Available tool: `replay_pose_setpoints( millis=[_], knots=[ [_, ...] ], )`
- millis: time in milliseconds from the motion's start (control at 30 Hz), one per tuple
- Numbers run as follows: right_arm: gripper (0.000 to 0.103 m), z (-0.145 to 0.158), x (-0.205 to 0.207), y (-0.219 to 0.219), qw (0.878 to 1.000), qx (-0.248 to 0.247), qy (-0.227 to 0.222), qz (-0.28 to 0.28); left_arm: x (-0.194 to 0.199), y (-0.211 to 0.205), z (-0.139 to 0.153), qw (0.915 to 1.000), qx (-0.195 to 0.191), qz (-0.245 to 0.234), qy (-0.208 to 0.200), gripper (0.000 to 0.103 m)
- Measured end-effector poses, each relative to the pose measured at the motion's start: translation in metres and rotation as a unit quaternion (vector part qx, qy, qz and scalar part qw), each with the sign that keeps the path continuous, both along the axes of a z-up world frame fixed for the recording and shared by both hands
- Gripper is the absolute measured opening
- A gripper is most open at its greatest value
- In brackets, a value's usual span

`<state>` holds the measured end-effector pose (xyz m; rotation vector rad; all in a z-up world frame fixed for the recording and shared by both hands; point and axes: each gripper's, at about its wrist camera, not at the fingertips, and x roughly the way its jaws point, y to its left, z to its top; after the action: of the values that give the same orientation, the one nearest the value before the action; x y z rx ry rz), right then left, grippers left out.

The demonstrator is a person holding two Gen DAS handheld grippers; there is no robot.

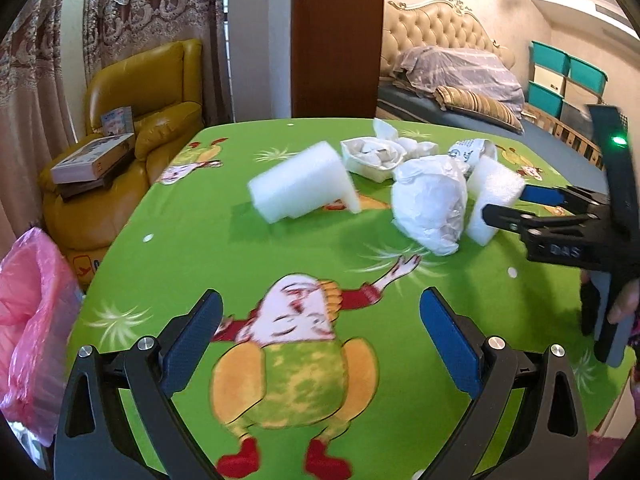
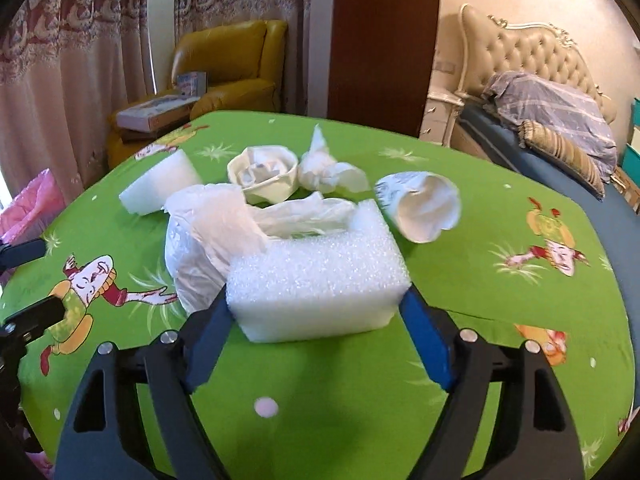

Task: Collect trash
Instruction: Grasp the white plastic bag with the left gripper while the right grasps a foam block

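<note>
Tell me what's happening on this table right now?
A person is clearing white trash off a green tablecloth. The right gripper has its jaws around a foam block, touching both sides. The left gripper is open over bare cloth, holding nothing. A second foam block, a plastic bag, crumpled cups and tissue remain. A pink bag waits at the left edge.

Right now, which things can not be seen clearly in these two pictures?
- Pink trash bag, left wrist view: cut off by the frame edge, its inside unseen.
- Foam block, right wrist view: whether the right hand-held gripper pads press it is unclear.
- Print on the crumpled paper cup: too small.
</note>
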<state>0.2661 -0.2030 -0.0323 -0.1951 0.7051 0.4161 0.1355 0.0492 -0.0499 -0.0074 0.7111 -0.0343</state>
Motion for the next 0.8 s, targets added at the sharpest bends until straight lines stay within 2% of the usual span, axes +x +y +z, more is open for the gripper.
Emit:
replay_pose_setpoints(
  millis=[133, 267, 500, 600, 667, 700, 767, 800],
  knots=[
    [0.078, 0.009, -0.018, -0.022, 1.0, -0.004, -0.027, -0.009, 0.023, -0.026, 0.001, 0.9998, -0.002, -0.019, 0.006, 0.093],
    [0.078, 0.013, -0.031, -0.052, 0.999, 0.017, -0.035, -0.026, 0.043, -0.055, 0.001, 0.9993, 0.002, -0.037, 0.007, 0.093],
    [0.078, 0.009, -0.05, -0.084, 0.997, 0.037, -0.036, -0.054, 0.085, -0.095, -0.007, 0.9978, 0.04, -0.047, 0.024, 0.093],
    [0.079, 0.009, -0.055, -0.09, 0.997, 0.04, -0.036, -0.058, 0.097, -0.098, -0.012, 0.9969, 0.049, -0.047, 0.039, 0.082],
    [0.079, 0.007, -0.057, -0.091, 0.997, 0.045, -0.033, -0.059, 0.102, -0.097, -0.016, 0.9965, 0.045, -0.047, 0.052, 0.065],
    [0.079, 0.006, -0.059, -0.091, 0.997, 0.045, -0.032, -0.058, 0.102, -0.097, -0.018, 0.9962, 0.046, -0.049, 0.056, 0.061],
    [0.079, 0.003, -0.06, -0.087, 0.997, 0.041, -0.029, -0.057, 0.098, -0.098, -0.019, 0.9957, 0.049, -0.059, 0.051, 0.047],
    [0.079, 0.002, -0.062, -0.084, 0.997, 0.039, -0.027, -0.055, 0.092, -0.097, -0.016, 0.9961, 0.048, -0.062, 0.041, 0.045]
  ],
)
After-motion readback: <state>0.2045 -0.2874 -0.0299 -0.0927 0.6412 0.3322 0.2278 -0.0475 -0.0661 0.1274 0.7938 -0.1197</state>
